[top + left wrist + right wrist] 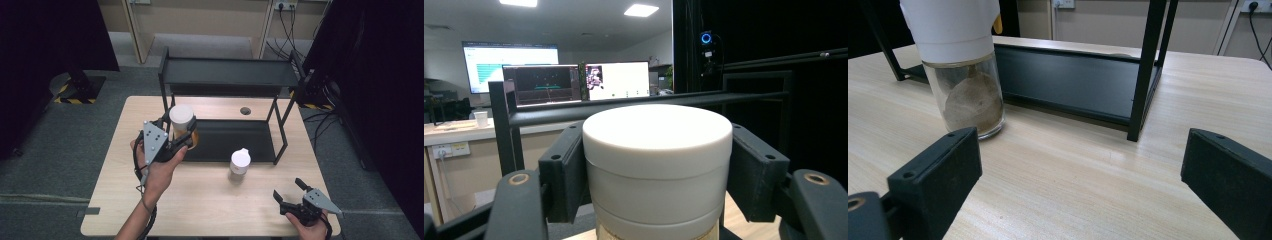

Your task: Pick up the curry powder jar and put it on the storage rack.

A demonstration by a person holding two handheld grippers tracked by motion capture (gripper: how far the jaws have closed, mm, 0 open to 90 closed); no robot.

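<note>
Between left gripper (pixel 181 134) jaws — white-lidded jar (pixel 181 116), clamped

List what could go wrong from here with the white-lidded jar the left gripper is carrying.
1. The left gripper clamps the white-lidded glass jar by its lid alone, so the body might twist loose or tilt.
2. The black two-tier metal shelf stands just beyond; the jar could knock its frame.
3. A second white-capped jar nearby could be toppled.

Your left claw (pixel 182 136) holds one jar (pixel 181 120) just before the shelf rack (pixel 227 75), at the rack's left end. The other jar (pixel 240 162) stands on the tabletop (pixel 210 200) before the rack, your right claw (pixel 290 192) nearer you.
</note>
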